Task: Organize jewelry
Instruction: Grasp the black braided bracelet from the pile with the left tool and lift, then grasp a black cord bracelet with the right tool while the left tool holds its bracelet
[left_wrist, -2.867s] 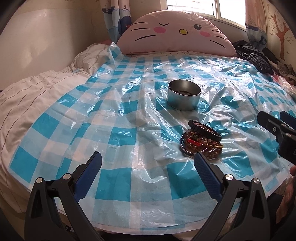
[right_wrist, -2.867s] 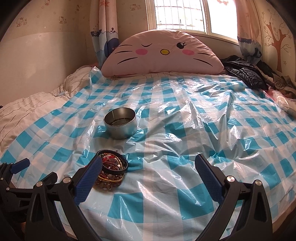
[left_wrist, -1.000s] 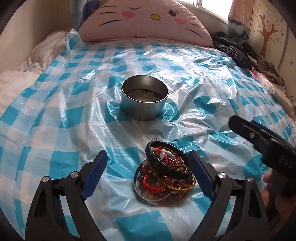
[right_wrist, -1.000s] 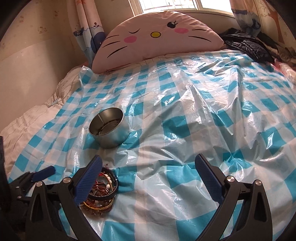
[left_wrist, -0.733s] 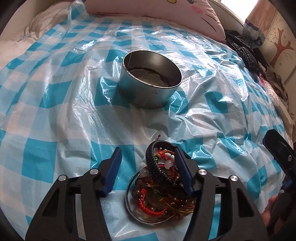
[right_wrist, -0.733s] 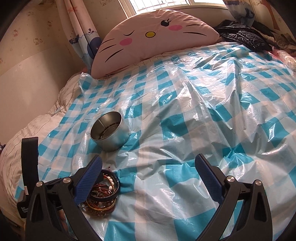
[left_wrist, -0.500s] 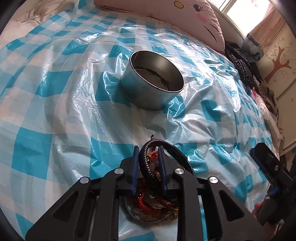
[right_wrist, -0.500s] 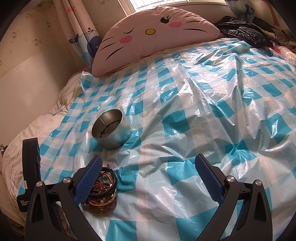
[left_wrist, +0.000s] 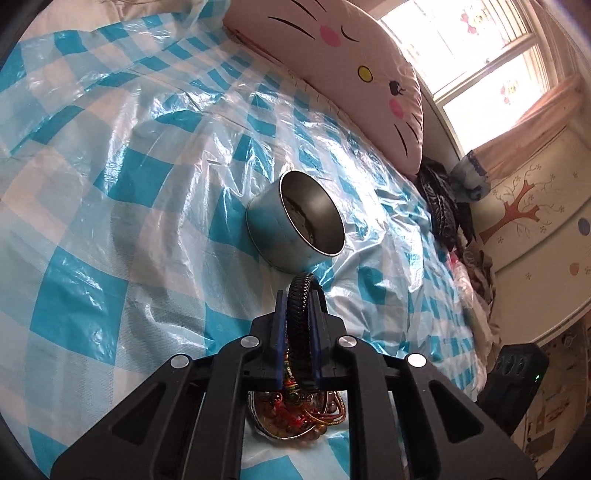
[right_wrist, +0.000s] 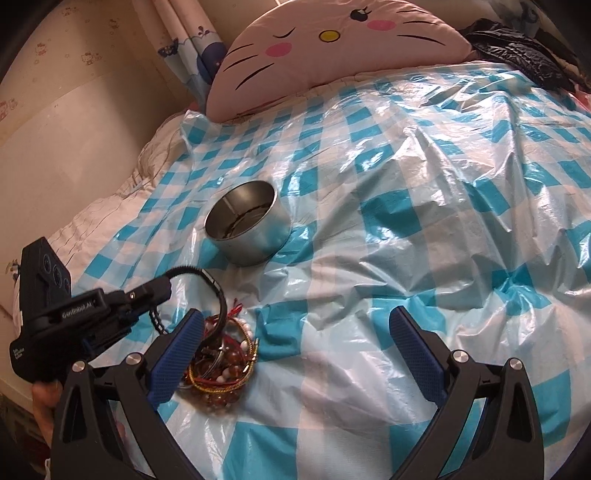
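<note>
Both left fingers (left_wrist: 279, 332) pinching black bracelet (left_wrist: 300, 306)

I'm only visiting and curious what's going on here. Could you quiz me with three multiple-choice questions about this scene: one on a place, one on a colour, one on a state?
1. Where is the metal tin?
A. on the checked sheet
B. on the cat pillow
C. on the floor

2. What colour is the bracelet being gripped?
A. white
B. black
C. yellow

3. What is the right hand-held gripper doing?
A. squeezing beads
B. holding the tin
C. open, holding nothing

Answers: 1 A, the tin stands on the sheet; 2 B, the left hand-held gripper pinches a black braided band; 3 C, its fingers are spread apart.
</note>
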